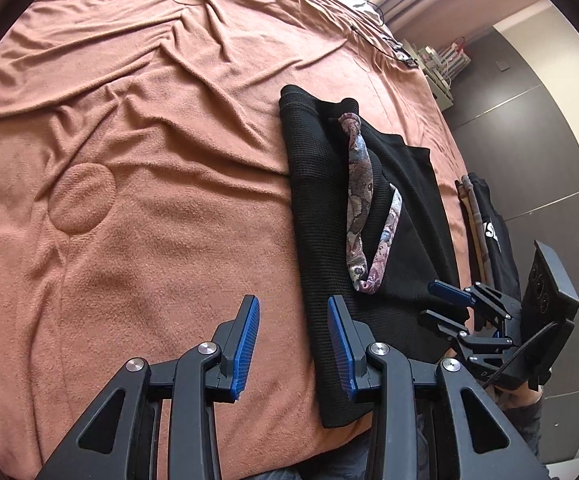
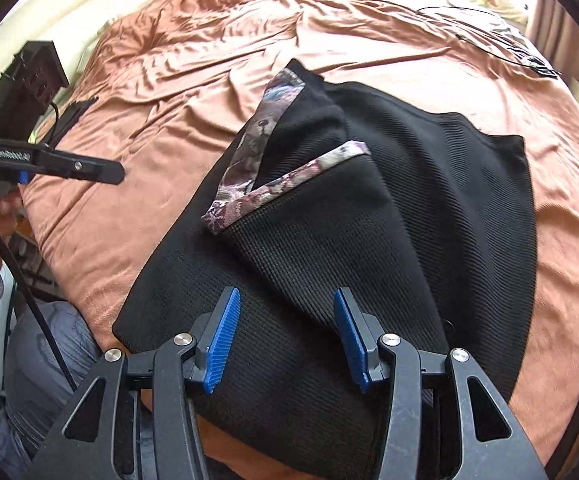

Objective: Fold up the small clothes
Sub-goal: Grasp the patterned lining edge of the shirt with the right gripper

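A black ribbed knit garment with a floral-patterned purple and grey trim (image 2: 369,240) lay spread on a bed covered by a wrinkled rust-brown fleece blanket (image 1: 129,160). In the right wrist view the garment filled the centre and lower half of the frame, with one panel folded over so that the patterned trim (image 2: 257,160) formed a V shape at centre left. In the left wrist view the same garment (image 1: 321,200) ran as a long band from the upper centre to the lower centre of the frame, right of the middle, with the trim (image 1: 359,200) lying along it. The left tool (image 1: 292,344) stood at the bottom centre of its own view, its blue ribbed pads partly apart with nothing between them; the right pad sat over the garment's left edge and the left pad over bare blanket. Whether either pad touched the fabric could not be determined. The right tool (image 2: 285,340) stood at the bottom centre of its own view, directly over the black garment, its blue pads moderately apart and gripping nothing. The right tool also appeared at the lower right of the left wrist view (image 1: 449,308), near the garment's right edge. A second dark folded garment with white lettering (image 1: 489,232) lay at the right edge of the left wrist view.
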The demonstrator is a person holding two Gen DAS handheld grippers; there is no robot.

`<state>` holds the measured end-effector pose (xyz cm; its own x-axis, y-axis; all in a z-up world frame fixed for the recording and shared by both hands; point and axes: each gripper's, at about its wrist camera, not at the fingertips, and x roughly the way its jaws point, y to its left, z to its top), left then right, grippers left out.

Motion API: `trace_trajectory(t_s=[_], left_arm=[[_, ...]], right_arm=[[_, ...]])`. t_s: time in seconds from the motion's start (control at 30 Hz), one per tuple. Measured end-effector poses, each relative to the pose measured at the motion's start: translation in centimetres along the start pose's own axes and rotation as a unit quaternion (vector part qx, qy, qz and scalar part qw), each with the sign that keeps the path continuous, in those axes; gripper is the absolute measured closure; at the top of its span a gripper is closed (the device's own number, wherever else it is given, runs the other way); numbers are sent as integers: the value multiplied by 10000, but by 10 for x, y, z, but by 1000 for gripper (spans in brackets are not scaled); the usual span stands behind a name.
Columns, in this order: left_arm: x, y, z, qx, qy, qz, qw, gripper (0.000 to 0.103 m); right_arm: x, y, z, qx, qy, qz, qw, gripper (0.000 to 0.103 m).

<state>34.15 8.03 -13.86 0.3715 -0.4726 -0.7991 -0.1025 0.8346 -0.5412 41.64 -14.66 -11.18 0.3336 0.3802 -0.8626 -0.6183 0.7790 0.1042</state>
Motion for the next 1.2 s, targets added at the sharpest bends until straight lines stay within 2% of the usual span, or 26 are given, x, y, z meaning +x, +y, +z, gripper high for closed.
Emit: trace_trajectory(t_s=[0.1,0.27,0.37,0.4,0.63,0.8,1.07,1.2], left_arm=[[-6,7,-2,-47,-48,13,10000,66],[-11,17,-3,-154,-84,46,9998,66],[-11,19,-3,-198,-88,42,9998,66],[-12,20,-3,-210,-91,43,9997,66],[-12,15,0,-183,-114,14,9998,66],[-9,9,5,-119,-93,38,9999,66],[-2,1,15,-47,-76,11,10000,66],[4,-4,20,1,-29,15,10000,66]], right_arm=[[14,5,4,-108,149,-124,9998,56],[35,9,11,-304,270,-409,9983,64],[39,14,16,-388,257,-649,9968,87],[39,15,17,-383,256,-691,9965,98],[19,6,24,-132,-77,-627,9979,100],[-6,-19,18,287,-368,-589,9972,100],[-33,-53,11,984,-634,-671,9908,100],[-34,-71,10,1325,-654,-923,9847,100]])
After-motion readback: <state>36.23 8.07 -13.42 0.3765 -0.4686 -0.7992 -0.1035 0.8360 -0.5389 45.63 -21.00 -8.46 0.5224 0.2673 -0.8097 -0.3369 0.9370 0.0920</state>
